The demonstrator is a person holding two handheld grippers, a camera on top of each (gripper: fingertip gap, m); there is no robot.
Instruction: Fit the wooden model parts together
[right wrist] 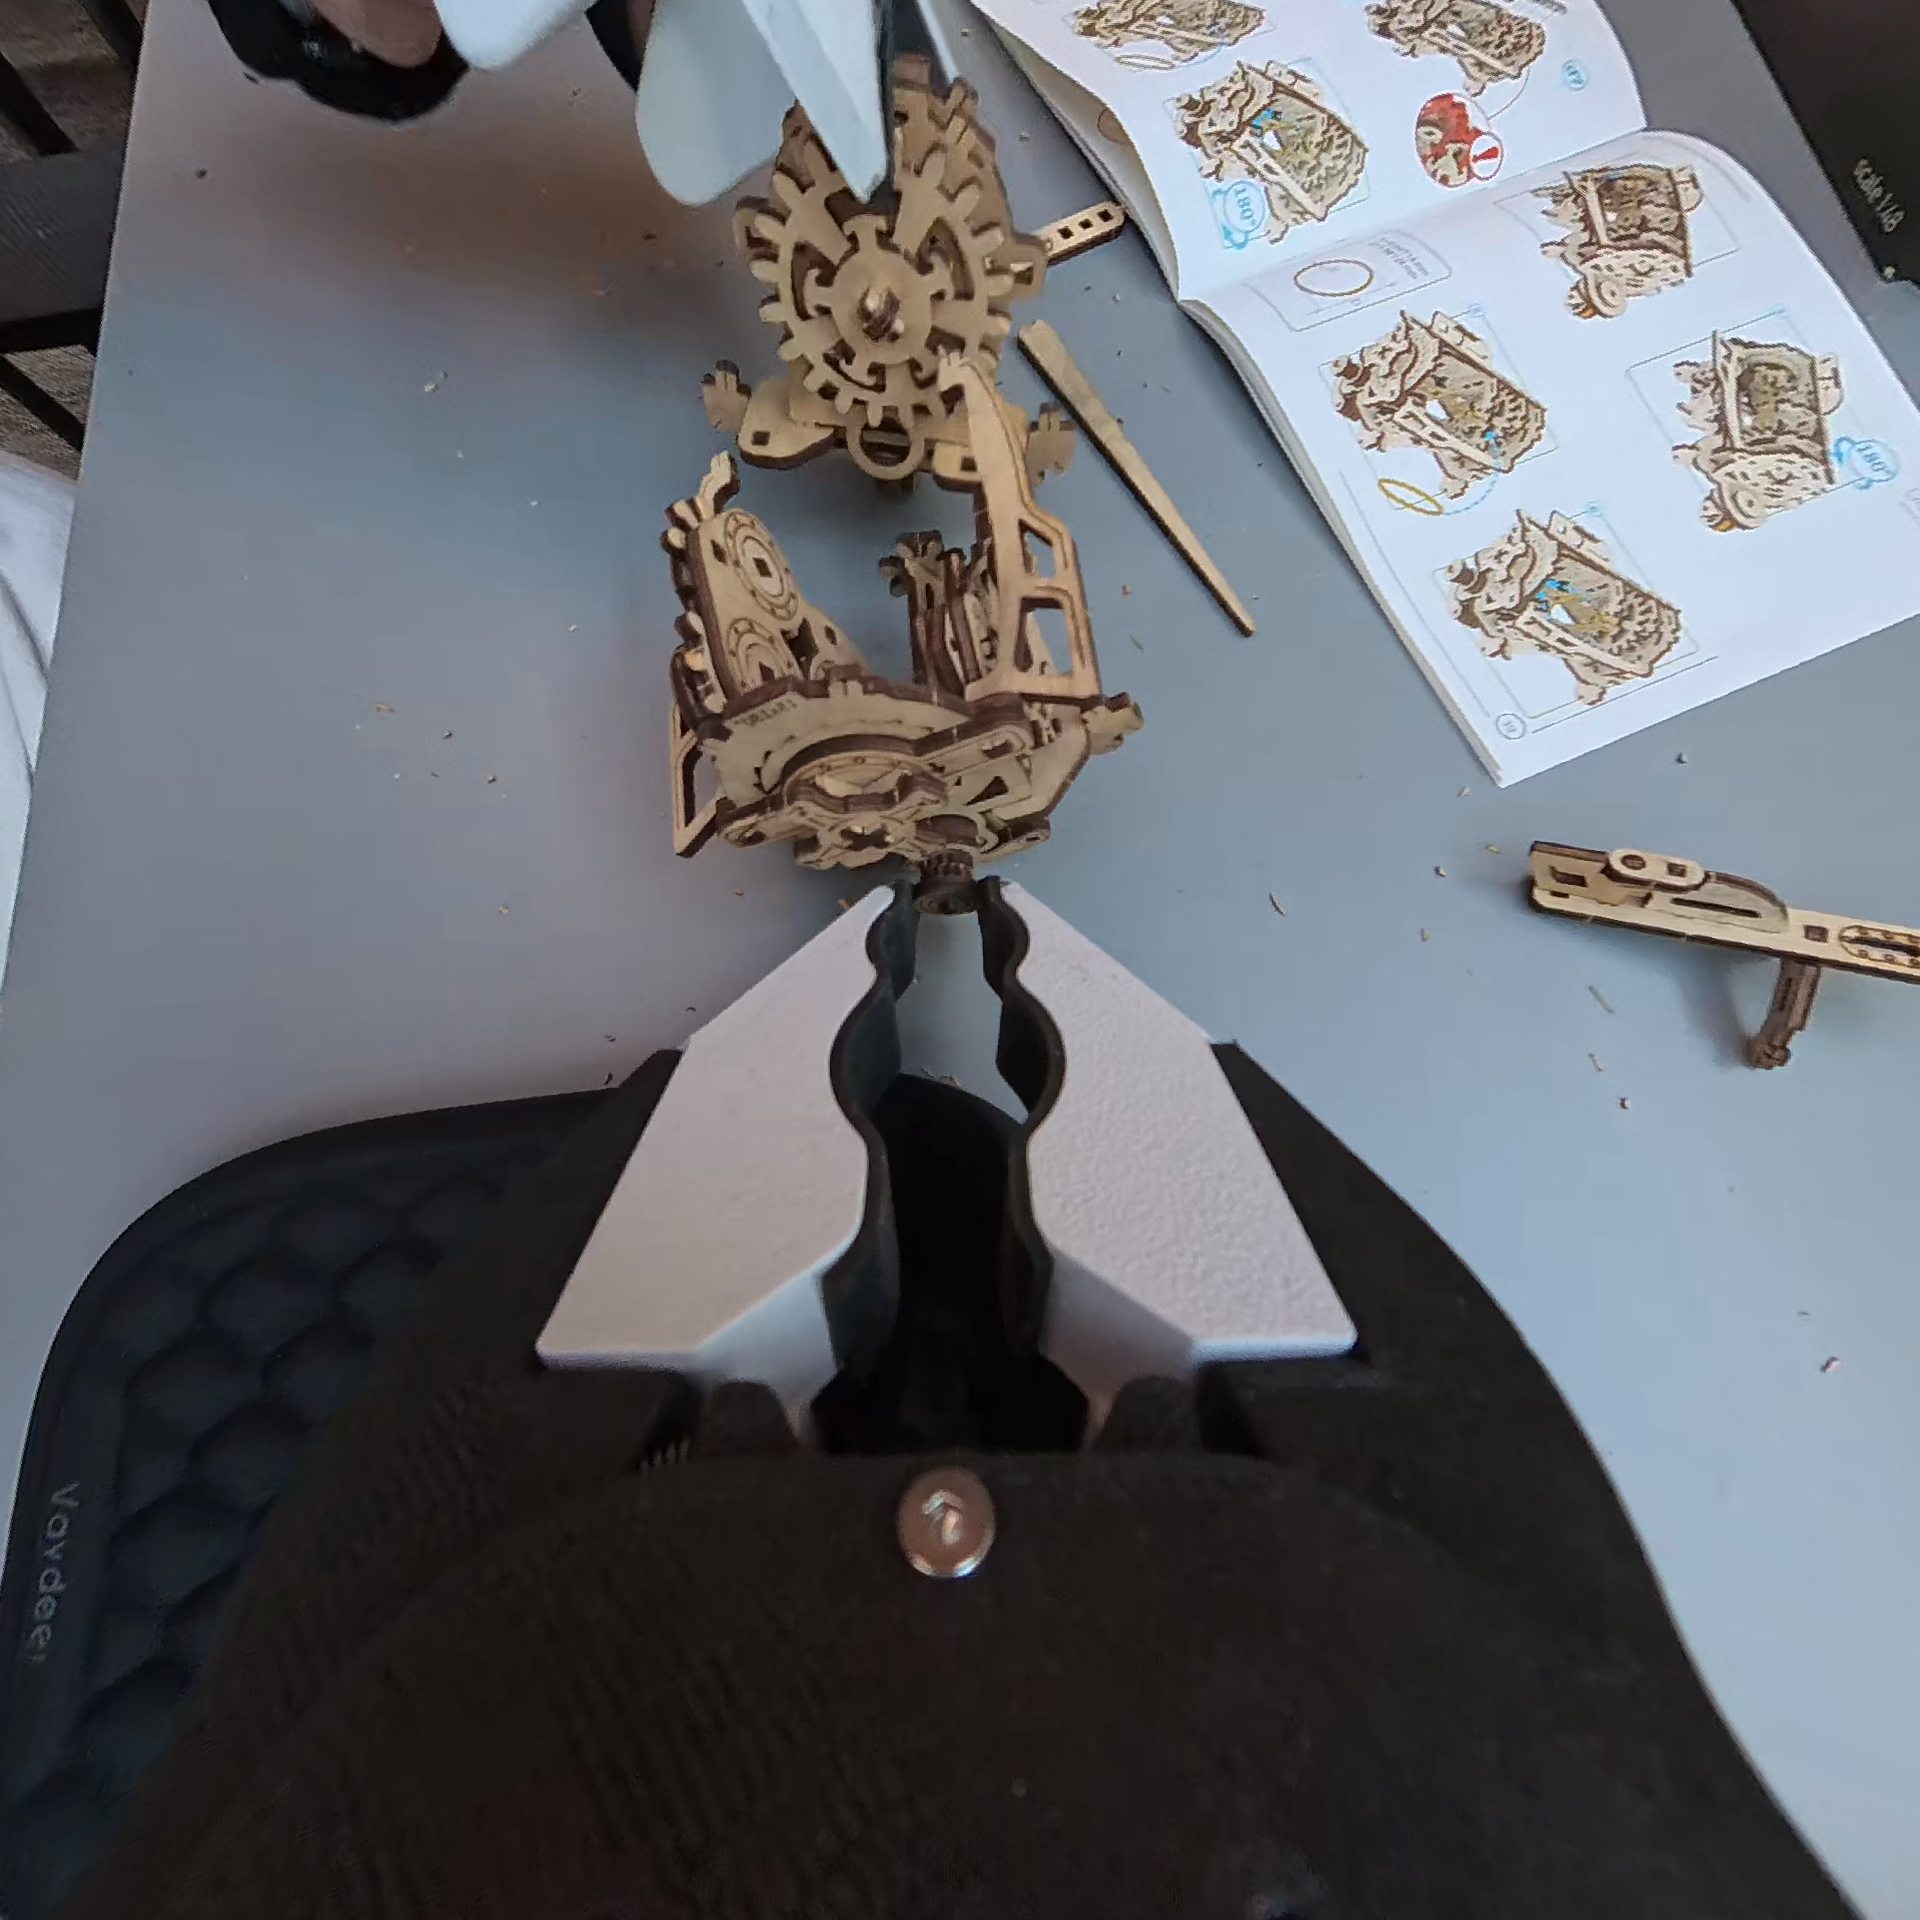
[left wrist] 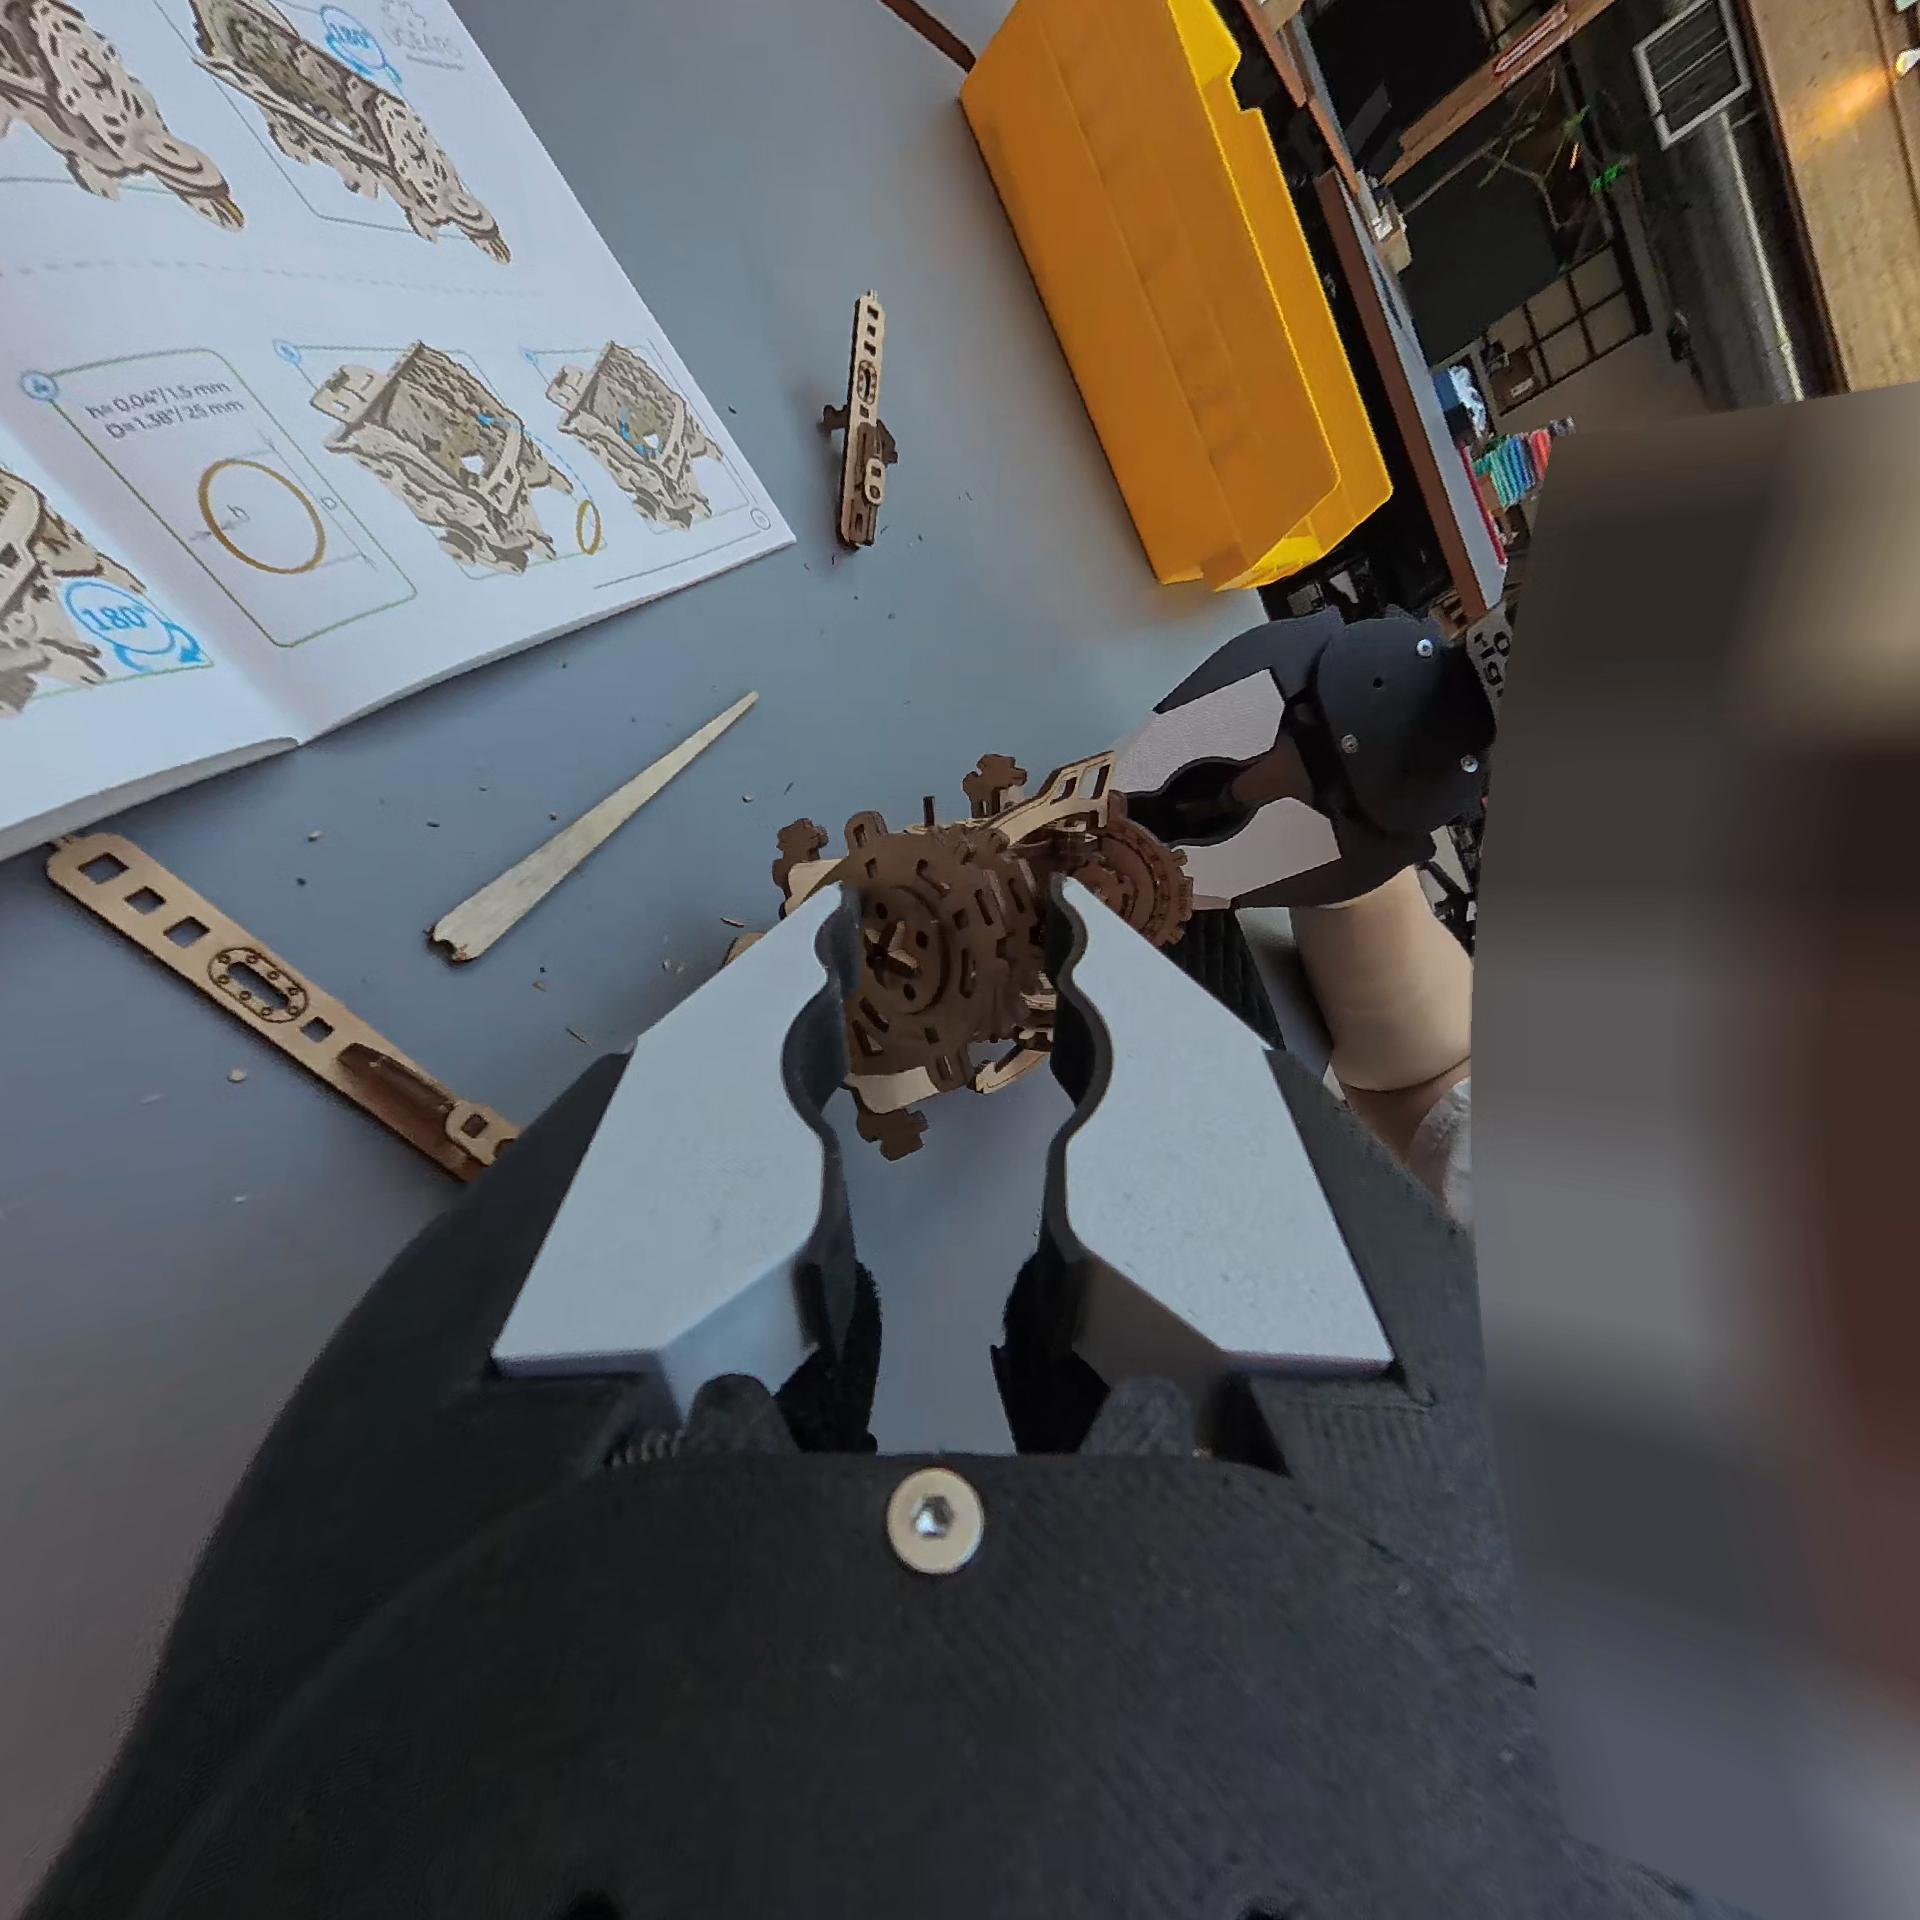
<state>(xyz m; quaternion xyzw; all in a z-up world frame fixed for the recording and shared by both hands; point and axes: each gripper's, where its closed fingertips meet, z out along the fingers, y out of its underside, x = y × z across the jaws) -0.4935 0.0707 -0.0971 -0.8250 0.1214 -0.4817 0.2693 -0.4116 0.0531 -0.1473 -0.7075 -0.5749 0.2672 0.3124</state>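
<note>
wooden model, lacy toothed plywood, seemingly

Grey table bears open booklet, wooden spike, wooden strip, yellow bin.

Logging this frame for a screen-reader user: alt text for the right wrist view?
The right hand-held gripper pinches a small dark gear at the near end of a pale laser-cut wooden model above a grey table. The left hand-held gripper grips its far end; an open instruction booklet lies right.
</note>
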